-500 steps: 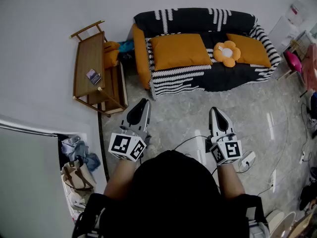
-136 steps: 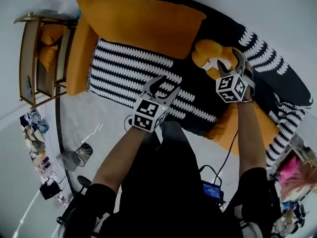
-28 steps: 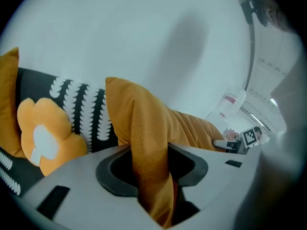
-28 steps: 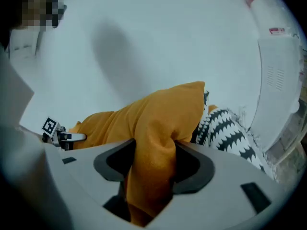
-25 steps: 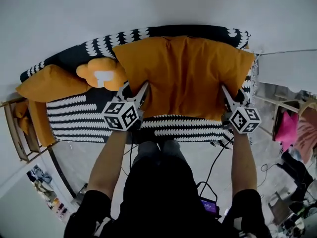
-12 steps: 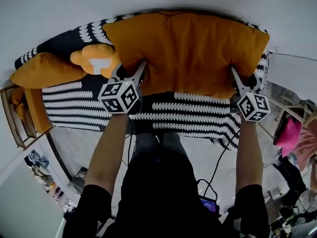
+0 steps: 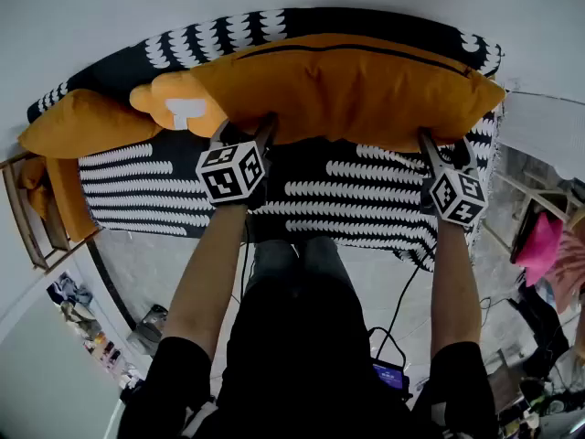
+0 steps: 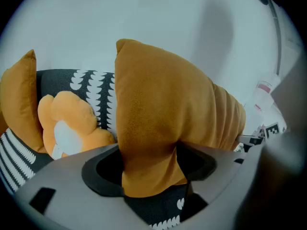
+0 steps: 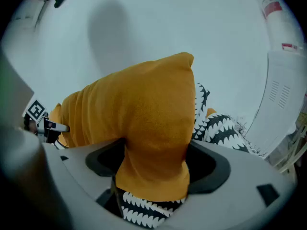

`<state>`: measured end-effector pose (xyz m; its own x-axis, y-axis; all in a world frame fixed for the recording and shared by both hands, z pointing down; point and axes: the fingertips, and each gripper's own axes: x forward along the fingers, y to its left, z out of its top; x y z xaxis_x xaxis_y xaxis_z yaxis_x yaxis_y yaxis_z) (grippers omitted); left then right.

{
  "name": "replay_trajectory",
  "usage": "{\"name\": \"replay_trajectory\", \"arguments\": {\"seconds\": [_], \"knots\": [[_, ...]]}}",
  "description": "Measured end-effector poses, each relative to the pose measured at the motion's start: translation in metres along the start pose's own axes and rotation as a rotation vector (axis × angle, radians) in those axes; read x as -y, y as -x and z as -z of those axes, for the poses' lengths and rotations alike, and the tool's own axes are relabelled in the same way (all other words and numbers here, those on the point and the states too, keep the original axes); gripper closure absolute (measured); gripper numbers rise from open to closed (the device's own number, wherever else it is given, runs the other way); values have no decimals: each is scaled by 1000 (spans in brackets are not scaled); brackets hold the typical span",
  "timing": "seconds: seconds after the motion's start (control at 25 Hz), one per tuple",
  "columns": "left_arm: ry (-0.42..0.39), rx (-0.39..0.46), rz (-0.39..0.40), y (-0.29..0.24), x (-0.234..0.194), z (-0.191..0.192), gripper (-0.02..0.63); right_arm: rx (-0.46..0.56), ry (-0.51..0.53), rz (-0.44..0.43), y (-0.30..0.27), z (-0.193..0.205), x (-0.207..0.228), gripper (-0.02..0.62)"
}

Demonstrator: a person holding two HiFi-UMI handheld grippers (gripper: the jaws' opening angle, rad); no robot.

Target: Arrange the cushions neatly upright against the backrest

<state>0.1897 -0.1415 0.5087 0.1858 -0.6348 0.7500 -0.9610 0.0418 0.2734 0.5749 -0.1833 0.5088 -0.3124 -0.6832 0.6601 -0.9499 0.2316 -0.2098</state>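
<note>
The big orange cushion (image 7: 347,85) looked like a soft, fuzzy fleece kind of fabric, plump and rectangular, with a dark seam line running along its top edge. It sat across the upper middle of the head view, standing on the sofa (image 7: 366,199) against the backrest. The sofa's cover was black with rows of white scalloped print. To its left sat a flower-shaped cushion (image 7: 178,108), orange with a white centre, and a smaller orange cushion (image 7: 82,126) leaned at the far left.

Left gripper (image 7: 247,128) had the cushion's lower left corner between its fingers, and right gripper (image 7: 443,144) had the lower right corner. Both sets of jaws had just been opening, but in each gripper view the fabric was still bunched narrow where the fingers squeezed it, puffing out wide above.

Compared with half a second before, the cushion showed much less of its broad face and more of its top edge, so it stood more upright, and both grippers were lower.
</note>
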Motion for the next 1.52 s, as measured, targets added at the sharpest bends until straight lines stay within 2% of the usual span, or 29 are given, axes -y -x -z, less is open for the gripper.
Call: {"name": "replay_trajectory", "arguments": {"seconds": [0.08,0.2,0.32,0.44,0.64,0.68,0.8,1.12,1.24,1.52], "knots": [[8,1,-6,9,-3,3,253,31,-21,44,10,-4,2,199],[29,26,15,28,5,3,247,158,-100,96,40,-30,-4,198],[-14,53,46,52,18,-2,247,218,-91,53,62,-46,-39,198],[-50,81,73,76,28,-8,247,215,-36,-2,73,-52,-72,198],[-78,116,117,115,30,-18,256,218,-7,-22,100,-55,-109,209],[-88,124,125,125,29,-21,276,215,3,-15,106,-54,-116,232],[-119,159,170,160,26,-33,354,227,19,23,131,-55,-142,354],[-236,324,269,284,4,-84,509,316,61,5,212,-74,-241,449],[-284,405,288,320,-3,-107,537,368,75,-12,235,-87,-277,481],[-419,572,319,394,-8,-131,549,523,27,-93,287,-119,-346,566]]}}
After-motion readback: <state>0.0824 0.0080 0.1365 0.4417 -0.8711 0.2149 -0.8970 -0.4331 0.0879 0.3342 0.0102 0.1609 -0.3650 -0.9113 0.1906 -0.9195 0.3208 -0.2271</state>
